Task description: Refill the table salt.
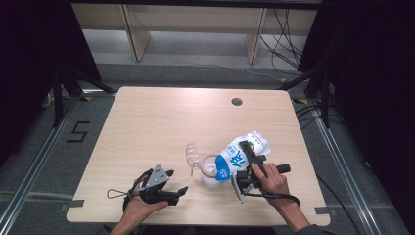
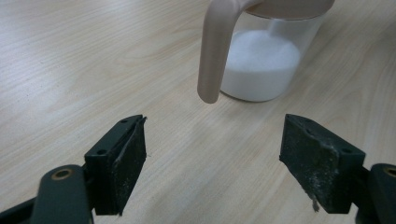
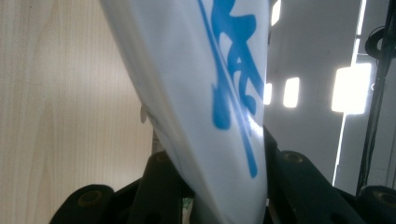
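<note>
Pouring white powder from the bag into the jug.

We hold the bag (image 1: pixel 242 152) tipped down to the left, its mouth over the jug (image 1: pixel 209 172) near the middle of the counter (image 1: pixel 147 122), so the powder falls straight in; the jug already holds a layer of white powder (image 2: pixel 259 63). Our right tool (image 1: pixel 248 169) is clamped on the bag's middle, which keeps the tilt steady. The clear lid (image 1: pixel 192 153) lies just left of the jug, out of the way. Our left tool (image 1: pixel 171 188) rests on the near left of the counter with its jaws wide and nothing between them, facing the jug's handle (image 2: pixel 215 51), ready, we judge, to steady it.
</note>
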`<action>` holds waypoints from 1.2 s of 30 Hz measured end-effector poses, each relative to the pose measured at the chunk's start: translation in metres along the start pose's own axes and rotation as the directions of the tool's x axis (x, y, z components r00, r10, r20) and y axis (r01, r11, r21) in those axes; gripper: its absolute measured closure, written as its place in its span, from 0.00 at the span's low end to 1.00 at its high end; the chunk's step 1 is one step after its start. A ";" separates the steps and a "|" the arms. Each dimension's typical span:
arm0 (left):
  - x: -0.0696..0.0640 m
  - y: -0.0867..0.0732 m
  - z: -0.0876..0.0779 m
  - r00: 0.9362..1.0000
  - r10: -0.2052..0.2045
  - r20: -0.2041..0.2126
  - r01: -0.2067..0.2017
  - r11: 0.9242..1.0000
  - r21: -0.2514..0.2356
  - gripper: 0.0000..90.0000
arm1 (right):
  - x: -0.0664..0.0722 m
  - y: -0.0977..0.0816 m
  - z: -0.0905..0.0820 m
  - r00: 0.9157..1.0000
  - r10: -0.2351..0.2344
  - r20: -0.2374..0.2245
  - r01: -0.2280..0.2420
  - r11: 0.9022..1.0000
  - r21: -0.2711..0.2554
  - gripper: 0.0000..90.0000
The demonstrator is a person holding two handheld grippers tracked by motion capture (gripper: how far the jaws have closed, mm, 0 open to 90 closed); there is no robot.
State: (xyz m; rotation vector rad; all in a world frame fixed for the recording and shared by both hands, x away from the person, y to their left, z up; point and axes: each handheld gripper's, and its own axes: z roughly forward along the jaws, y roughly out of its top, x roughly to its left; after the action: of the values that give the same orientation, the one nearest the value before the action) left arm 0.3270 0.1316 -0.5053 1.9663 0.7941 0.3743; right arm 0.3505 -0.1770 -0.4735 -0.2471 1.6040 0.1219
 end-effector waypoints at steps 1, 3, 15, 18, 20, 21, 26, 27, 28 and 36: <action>0.000 0.000 0.000 1.000 0.000 -0.001 0.000 1.000 0.001 0.25 | 0.000 0.000 0.000 1.000 -0.001 0.000 0.001 1.000 0.000 0.80; 0.000 0.000 0.000 1.000 0.002 0.000 -0.002 1.000 0.000 0.25 | 0.000 0.000 0.000 1.000 0.000 -0.001 0.000 1.000 0.001 0.81; 0.000 0.000 0.000 1.000 0.007 -0.005 -0.007 1.000 0.004 0.25 | 0.000 0.000 0.000 1.000 0.014 -0.013 -0.014 1.000 0.011 0.81; 0.000 0.000 0.000 1.000 0.000 -0.004 0.000 1.000 0.003 0.25 | 0.000 0.000 0.000 1.000 0.004 -0.008 -0.003 1.000 0.005 0.81; 0.000 0.000 0.000 1.000 0.005 -0.004 -0.004 1.000 0.004 0.25 | 0.000 0.000 -0.001 1.000 0.018 -0.007 -0.018 1.000 0.011 0.81; 0.000 0.000 0.000 1.000 -0.001 -0.003 0.001 1.000 0.004 0.25 | 0.000 0.000 -0.001 1.000 0.019 -0.008 -0.019 1.000 0.013 0.81; 0.000 0.000 0.000 1.000 0.005 -0.005 -0.005 1.000 0.004 0.25 | 0.000 0.000 -0.001 1.000 0.017 -0.009 -0.017 1.000 0.012 0.81; 0.000 0.000 0.000 1.000 0.005 -0.005 -0.005 1.000 0.004 0.25 | 0.000 0.000 -0.001 1.000 0.017 -0.009 -0.017 1.000 0.012 0.81; 0.000 0.000 0.000 1.000 -0.002 -0.003 0.002 1.000 0.004 0.25 | 0.000 0.000 -0.001 1.000 0.017 -0.009 -0.016 1.000 0.012 0.81; 0.000 0.000 0.000 1.000 -0.002 0.000 0.002 1.000 0.000 0.25 | 0.000 0.000 -0.001 1.000 0.016 -0.009 -0.016 1.000 0.013 0.82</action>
State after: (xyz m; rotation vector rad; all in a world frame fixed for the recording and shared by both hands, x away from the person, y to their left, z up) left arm 0.3271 0.1317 -0.5054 1.9654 0.7961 0.3736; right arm 0.3498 -0.1770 -0.4735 -0.2256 1.6160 0.1230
